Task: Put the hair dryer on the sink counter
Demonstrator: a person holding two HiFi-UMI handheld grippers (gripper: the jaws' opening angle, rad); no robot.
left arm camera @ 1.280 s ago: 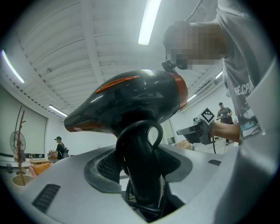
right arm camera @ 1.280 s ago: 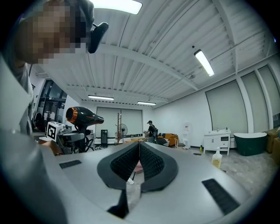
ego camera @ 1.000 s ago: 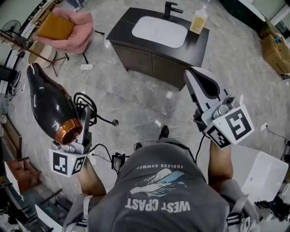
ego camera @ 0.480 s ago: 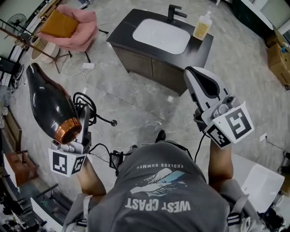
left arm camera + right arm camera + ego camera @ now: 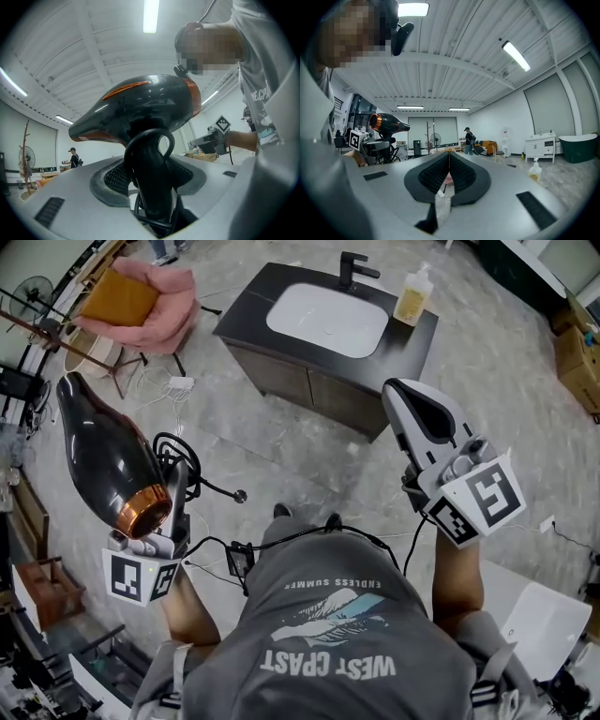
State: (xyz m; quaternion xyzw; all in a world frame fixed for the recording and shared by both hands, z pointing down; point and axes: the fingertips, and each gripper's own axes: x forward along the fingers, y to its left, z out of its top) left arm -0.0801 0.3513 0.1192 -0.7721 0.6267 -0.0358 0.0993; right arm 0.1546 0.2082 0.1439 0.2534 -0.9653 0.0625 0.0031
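Note:
A black hair dryer (image 5: 108, 456) with a copper ring is held up at the left of the head view, and its cord loops beside the handle. My left gripper (image 5: 175, 486) is shut on that handle, which stands between the pads in the left gripper view (image 5: 150, 176) under the dryer's body (image 5: 140, 105). My right gripper (image 5: 401, 399) is held level at the right, jaws shut (image 5: 449, 163) with nothing between them. The dark sink counter (image 5: 246, 307) with a white basin (image 5: 328, 320) stands ahead across the floor.
On the counter are a black faucet (image 5: 352, 266) and a soap bottle (image 5: 412, 298). A pink chair (image 5: 155, 306) stands at the far left, with cables (image 5: 178, 385) on the floor near it. Cardboard boxes (image 5: 577, 352) sit at the right. A white box (image 5: 544, 615) lies at the lower right.
The person has stepped forward, so the floor and the sink counter have shifted in the head view. Both grippers keep their pose, and the hair dryer stays in the left one.

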